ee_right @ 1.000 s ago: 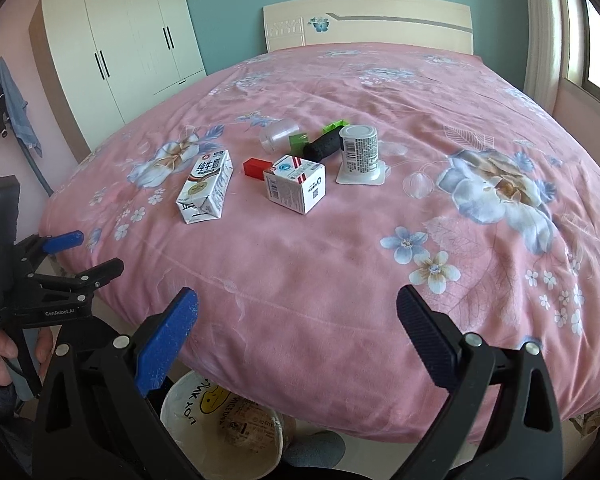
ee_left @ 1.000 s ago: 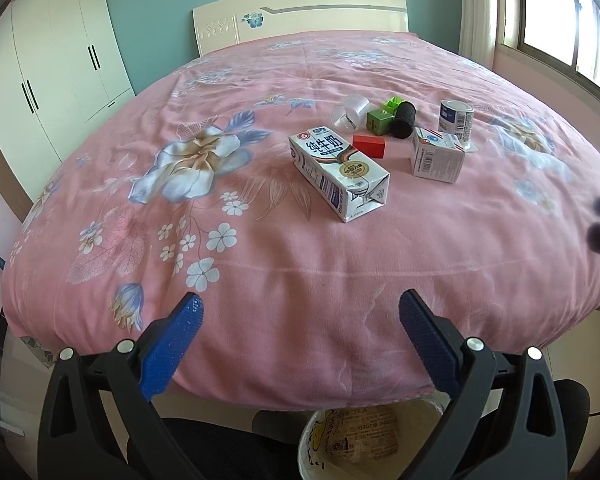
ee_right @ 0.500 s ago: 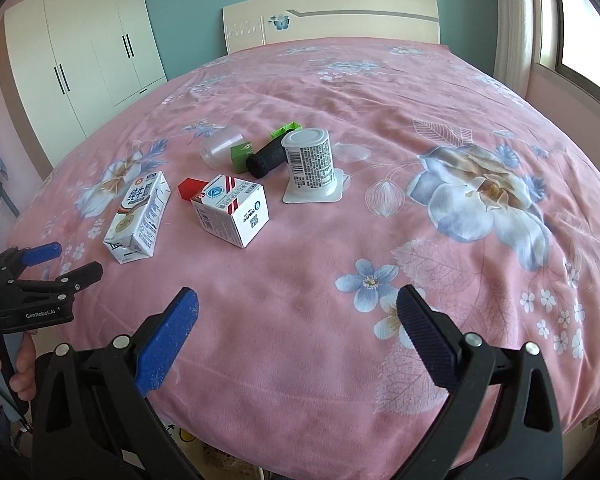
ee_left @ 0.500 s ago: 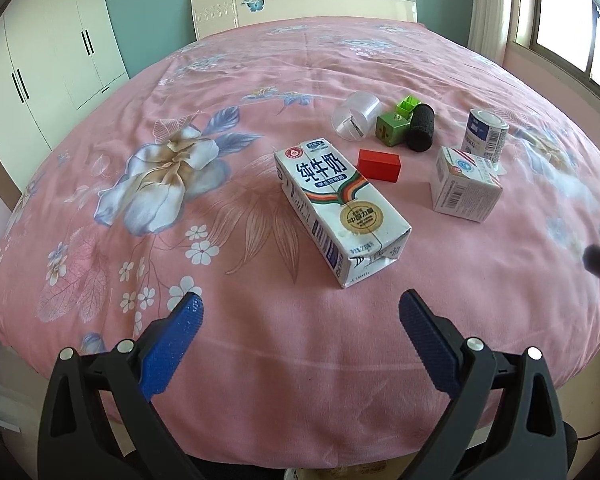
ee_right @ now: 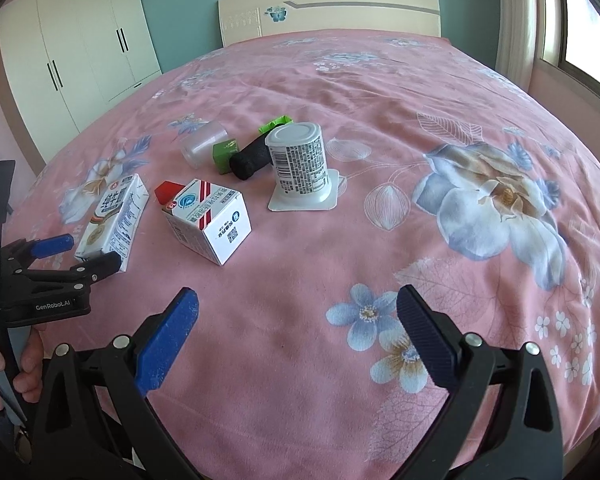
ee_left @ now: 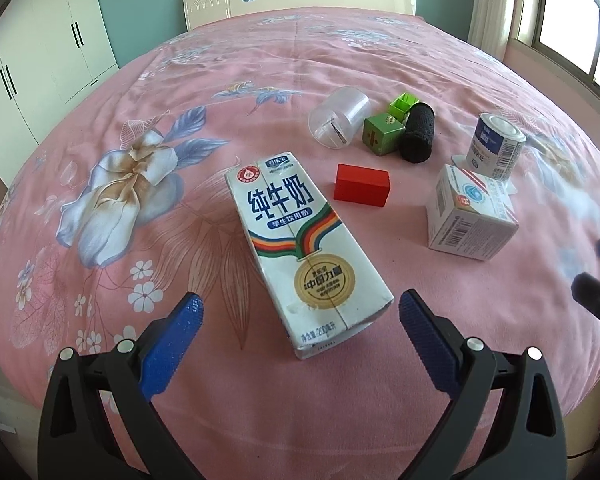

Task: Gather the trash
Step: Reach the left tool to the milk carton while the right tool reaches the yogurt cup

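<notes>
Left wrist view: the left gripper hangs over the near edge of the bed, its blue fingers spread wide with nothing between them. The milk carton lies flat on the pink floral cover, its near end reaching in between the fingertips without touching either. Beyond it toward the headboard lie a red block, a clear plastic cup on its side, a green cube and a black roll. Toward the bed's right edge a small white box sits just in front of a yoghurt pot.

Right wrist view: the right gripper is also spread wide and empty, held above bare cover near the foot edge. The yoghurt pot stands upside down on its lid flange, the white box nearer and to its left. Further left, the left gripper brackets the end of the milk carton, held by a hand.
</notes>
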`<state>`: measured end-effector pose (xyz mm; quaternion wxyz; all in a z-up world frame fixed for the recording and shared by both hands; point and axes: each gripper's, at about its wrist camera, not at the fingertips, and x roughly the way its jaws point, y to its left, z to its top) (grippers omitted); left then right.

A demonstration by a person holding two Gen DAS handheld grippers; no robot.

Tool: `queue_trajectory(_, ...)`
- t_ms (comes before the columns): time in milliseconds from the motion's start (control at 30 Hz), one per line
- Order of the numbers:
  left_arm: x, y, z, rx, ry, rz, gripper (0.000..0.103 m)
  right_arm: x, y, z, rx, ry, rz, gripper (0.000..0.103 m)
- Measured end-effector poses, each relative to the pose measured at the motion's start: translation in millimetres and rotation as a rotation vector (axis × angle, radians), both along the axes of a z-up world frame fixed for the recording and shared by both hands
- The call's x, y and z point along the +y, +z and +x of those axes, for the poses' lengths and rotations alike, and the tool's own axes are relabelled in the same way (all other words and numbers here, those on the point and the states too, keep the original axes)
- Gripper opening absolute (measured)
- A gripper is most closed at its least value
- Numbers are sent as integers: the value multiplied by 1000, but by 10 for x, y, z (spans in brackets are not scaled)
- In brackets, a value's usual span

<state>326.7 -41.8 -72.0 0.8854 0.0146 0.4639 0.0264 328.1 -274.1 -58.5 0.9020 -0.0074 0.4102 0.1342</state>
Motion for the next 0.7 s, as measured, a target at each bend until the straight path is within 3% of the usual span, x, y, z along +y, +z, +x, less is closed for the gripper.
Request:
queue_trajectory(367,88,-115,374,13,34,4,100,156,-111,401,0,42,-31,97)
queue_trajectory(533,171,-180,487,18,46,1,99,148,-123,656,-5,-2,-23,97)
queue_trajectory(700,198,-205,555,16,31,-4,85,118,-147,905,-8,-41,-14,97)
